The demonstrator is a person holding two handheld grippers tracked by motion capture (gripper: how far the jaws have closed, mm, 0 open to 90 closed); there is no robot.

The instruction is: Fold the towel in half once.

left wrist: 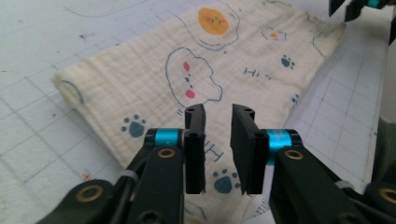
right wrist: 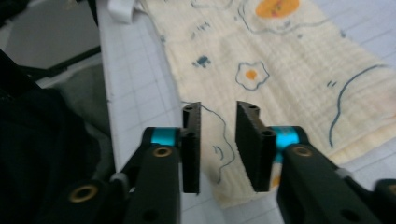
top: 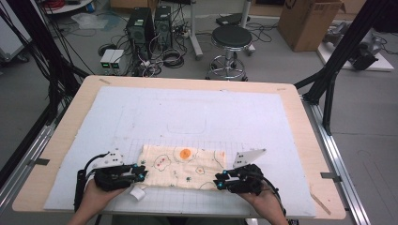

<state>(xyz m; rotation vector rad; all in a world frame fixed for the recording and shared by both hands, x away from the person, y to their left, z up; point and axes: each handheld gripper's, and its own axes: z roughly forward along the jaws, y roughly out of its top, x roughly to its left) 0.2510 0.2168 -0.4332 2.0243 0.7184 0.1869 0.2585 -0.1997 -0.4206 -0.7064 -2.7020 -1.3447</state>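
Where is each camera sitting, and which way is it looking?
High view: above the person's side, looking forward and down at the cream printed cloth; both hands, left gripper and right gripper show.
Left gripper view: rides the left gripper, looking along its parted jaws across the cloth.
Right gripper view: rides the right gripper, parted jaws over the cloth's edge.
All three views share the cloth and its orange egg print.
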